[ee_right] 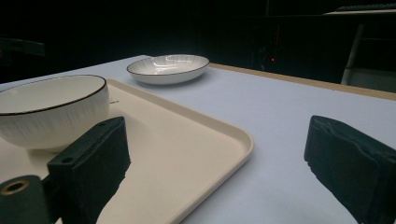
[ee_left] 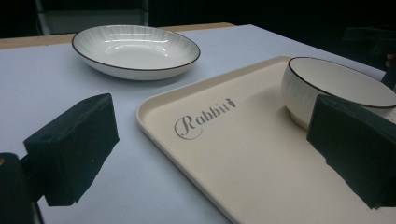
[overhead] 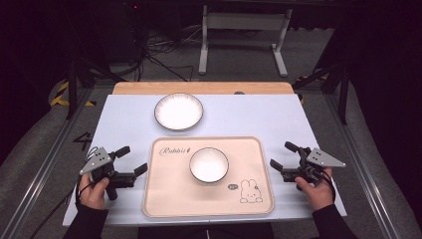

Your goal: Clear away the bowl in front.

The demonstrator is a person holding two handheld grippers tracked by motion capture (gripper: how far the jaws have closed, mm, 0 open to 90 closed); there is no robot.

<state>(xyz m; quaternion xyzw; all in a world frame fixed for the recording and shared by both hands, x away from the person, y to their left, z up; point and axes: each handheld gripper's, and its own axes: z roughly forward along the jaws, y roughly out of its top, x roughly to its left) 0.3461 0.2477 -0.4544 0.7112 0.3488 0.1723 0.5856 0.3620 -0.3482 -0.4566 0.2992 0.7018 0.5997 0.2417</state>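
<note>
White ribbed bowl [overhead: 209,165] on cream rectangular tray [overhead: 164,199], left hand-held gripper [overhead: 132,160] and right hand-held gripper [overhead: 282,155] spread, flanking tray on desk [overhead: 124,119]

The bowl [overhead: 209,165] between the two claws looks like glazed ceramic, glossy white with fine ribbing on its outer wall and a thin dark rim. The plate [overhead: 178,112], farther off beyond both claws, has the same shiny glaze and catches bright reflections. The tray [overhead: 164,199] under the bowl looks like smooth matt cream plastic, with printed lettering and a rabbit drawing. The table [overhead: 278,119] around the claws is a smooth, matt pale surface, with bare wood at its far edge. Each claw's pads look like matt black foam, slightly rough at the edges.
</note>
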